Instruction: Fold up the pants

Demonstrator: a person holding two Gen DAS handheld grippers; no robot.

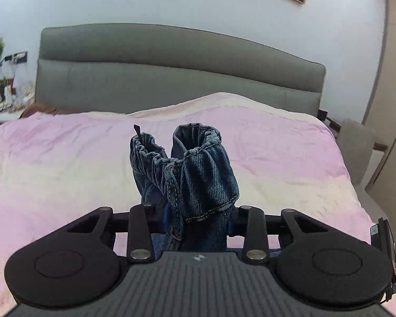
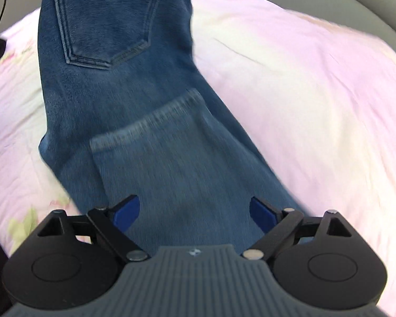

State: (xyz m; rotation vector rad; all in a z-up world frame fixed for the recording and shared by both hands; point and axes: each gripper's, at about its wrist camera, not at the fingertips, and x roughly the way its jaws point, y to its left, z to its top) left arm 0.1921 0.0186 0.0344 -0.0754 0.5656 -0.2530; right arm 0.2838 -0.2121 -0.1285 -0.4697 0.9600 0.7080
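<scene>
Above bed (image 1: 66, 158): left gripper (image 1: 195, 216) clenched on bunched jeans (image 1: 195, 166); right gripper (image 2: 195, 211) spread over them.

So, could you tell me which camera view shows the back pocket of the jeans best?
The right wrist view: the back pocket lies flat and fully stitched in sight on the jeans, beyond the open right gripper. The left wrist view shows no pocket, only bunched denim clamped in the left gripper.

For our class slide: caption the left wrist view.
Left gripper shut on bunched jeans, above a pink bed cover.
</scene>
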